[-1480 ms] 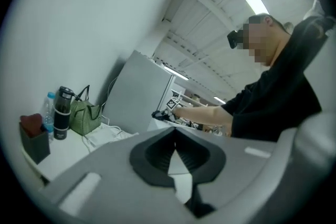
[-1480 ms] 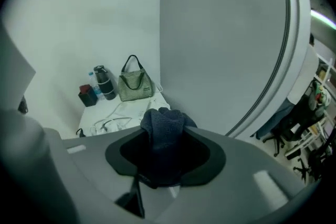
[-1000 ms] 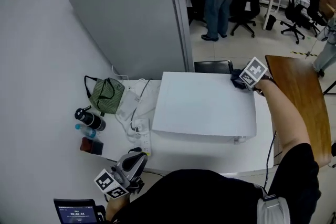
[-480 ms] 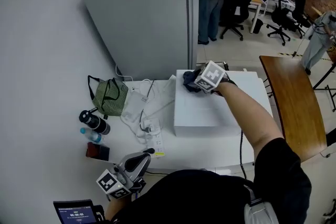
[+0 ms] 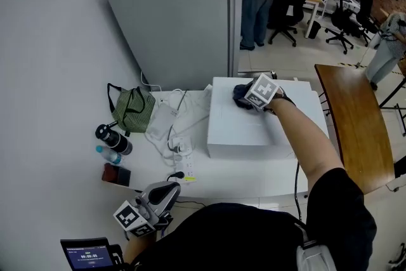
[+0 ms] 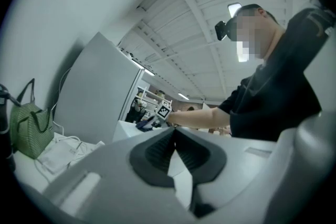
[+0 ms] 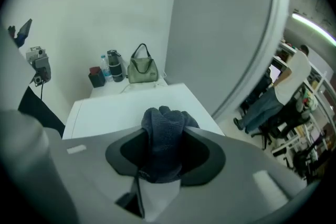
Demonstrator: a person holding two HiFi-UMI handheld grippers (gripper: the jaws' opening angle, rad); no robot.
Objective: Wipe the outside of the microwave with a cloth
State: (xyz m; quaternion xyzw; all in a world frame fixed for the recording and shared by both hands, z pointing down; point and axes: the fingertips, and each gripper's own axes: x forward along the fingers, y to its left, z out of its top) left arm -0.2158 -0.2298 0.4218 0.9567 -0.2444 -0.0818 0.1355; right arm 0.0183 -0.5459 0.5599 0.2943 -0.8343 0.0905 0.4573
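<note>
Since half a second before, my right gripper (image 5: 252,97) had slid the dark blue cloth (image 5: 241,96) a little to the right, away from the back left corner on top of the white microwave (image 5: 247,133). Its jaws were clamped on the cloth, which lay pressed to that top near the back edge. My left gripper (image 5: 166,192) hung low by the front edge of the table (image 5: 228,184), jaws pressed together on nothing.

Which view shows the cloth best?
The right gripper view: the cloth fills its middle, clamped in the right gripper. The head view shows it small on the microwave; the left gripper view, tiny and far.
</note>
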